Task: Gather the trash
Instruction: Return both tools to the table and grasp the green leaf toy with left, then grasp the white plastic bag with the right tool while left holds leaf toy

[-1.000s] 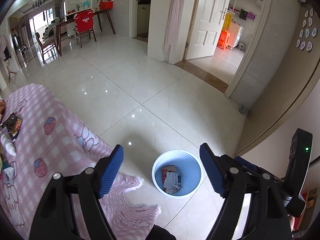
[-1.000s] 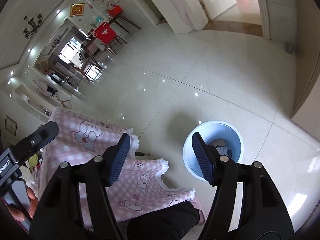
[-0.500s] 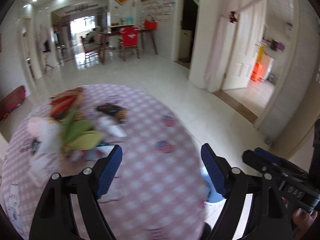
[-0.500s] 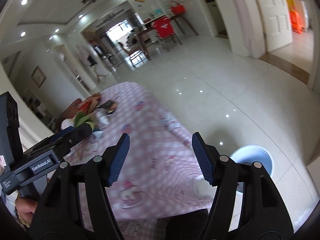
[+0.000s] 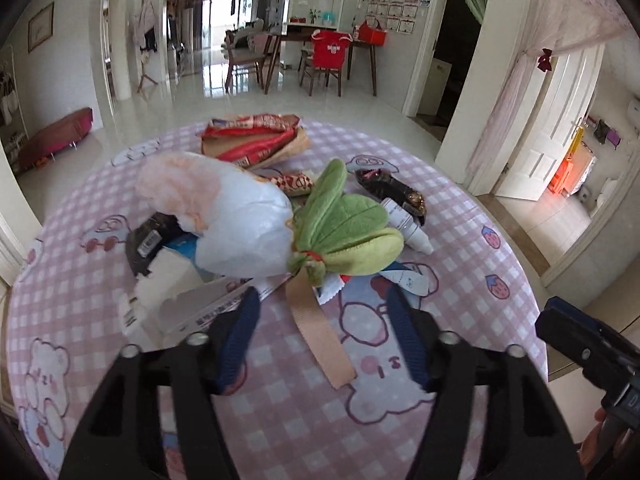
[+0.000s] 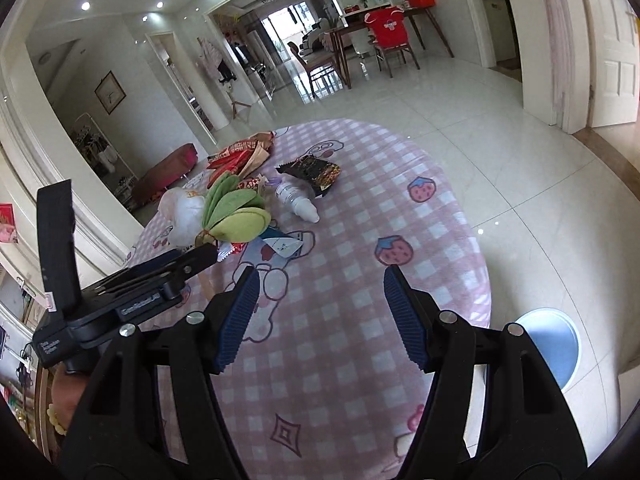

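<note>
swung away from the floor and the blue bin seen a second ago; now aimed down at the table (image 5: 460,264), draped in a soft pink-and-white checked cloth printed with bears and strawberries. left gripper (image 5: 322,334) with fingers (image 5: 240,336) narrower than a second ago and closing, nothing between them but cloth and the end of a flat beige woven ribbon (image 5: 316,332). right gripper (image 6: 318,316) with fingers (image 6: 402,316) spread at the same width as before, holding nothing, hovering over bare cloth.

trash heaped at the far middle of the table: a crinkly white plastic bag (image 5: 236,224) stained orange, a torn white carton (image 5: 176,296), a black glossy pack with a barcode (image 5: 146,240), red-and-tan snack wrappers (image 5: 256,140), a dark foil wrapper (image 5: 392,192), a small white bottle (image 5: 406,224) lying on its side with a tapered cap, a bluish sachet (image 5: 404,280). lying on the heap, a plush green leafy toy (image 5: 344,232), tied at its stem.

left wrist view alone shows the carton and the barcoded pack. right wrist view alone shows the pale blue round bin (image 6: 554,344) on the glossy tiled floor, beside the table's near right edge, and the left gripper's black body reaching toward the heap.
</note>
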`<state>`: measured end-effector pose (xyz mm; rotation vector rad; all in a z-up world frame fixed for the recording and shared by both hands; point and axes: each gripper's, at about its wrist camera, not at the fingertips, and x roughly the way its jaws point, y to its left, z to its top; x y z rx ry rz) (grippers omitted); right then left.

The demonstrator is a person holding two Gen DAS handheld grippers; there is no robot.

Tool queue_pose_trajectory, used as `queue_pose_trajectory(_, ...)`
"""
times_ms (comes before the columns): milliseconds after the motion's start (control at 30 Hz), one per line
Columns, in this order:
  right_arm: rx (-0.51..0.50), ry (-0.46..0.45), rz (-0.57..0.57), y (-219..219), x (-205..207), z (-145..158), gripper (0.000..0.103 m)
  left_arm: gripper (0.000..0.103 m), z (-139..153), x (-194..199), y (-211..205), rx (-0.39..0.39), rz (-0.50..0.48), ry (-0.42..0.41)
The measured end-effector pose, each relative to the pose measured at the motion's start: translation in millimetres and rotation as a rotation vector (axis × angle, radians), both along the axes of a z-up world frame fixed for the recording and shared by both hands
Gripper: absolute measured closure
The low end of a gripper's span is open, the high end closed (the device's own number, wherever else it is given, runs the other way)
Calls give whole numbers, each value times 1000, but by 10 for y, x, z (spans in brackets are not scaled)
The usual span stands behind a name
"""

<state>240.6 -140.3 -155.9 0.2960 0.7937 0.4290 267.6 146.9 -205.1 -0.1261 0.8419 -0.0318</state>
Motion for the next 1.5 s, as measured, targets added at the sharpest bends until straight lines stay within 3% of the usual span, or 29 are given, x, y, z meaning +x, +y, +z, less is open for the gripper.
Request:
queue_pose_trajectory(67, -6, 7, 3, 28, 27, -26, 39, 55, -82, 69, 18, -38, -2, 11)
queue_pose_trajectory(100, -10, 9, 4, 50, 40, -33, 39, 68, -95, 100, 17, -43, 1, 16)
queue_pose_trajectory(133, -13, 8, 3, 73, 42, -31, 39, 94, -115, 108, 32, -44, 3, 15)
queue_pose_trajectory(167, -16, 9, 3, 89, 38, -39, 39, 99, -100, 96, 47, -61, -8, 10)
queue_pose_trajectory(367, -8, -8, 8, 217, 76, 39, 39, 100, 238, -212, 111, -141, -64, -115)
queue_pose_trajectory(567, -19, -33, 75, 609, 136, 175, 39, 101, 601, -599, 524, -162, 42, -253)
queue_pose_trajectory(867, -57, -84, 241, 1538, 430, 214, 39, 100, 611, -774, 1127, -144, 217, -266)
queue_pose_trajectory(1133, -66, -38, 304, 1957, 884, 14, 37, 101, 575, -776, 1334, -148, 264, -259)
queue_pose_trajectory(1167, -62, -26, 325, 1980, 929, -10, 42, 101, 568, -751, 1325, -147, 265, -257)
queue_pose_trajectory(1200, -67, -13, 344, 2022, 960, -37, 73, 101, 564, -736, 1326, -146, 264, -253)
queue_pose_trajectory(1367, -93, -70, 368, 2053, 867, 38, 77, 101, 562, -663, 1301, -135, 268, -248)
queue_pose_trajectory(1500, -43, -117, 331, 1867, 736, 198, 78, 101, 654, -698, 1227, -128, 265, -271)
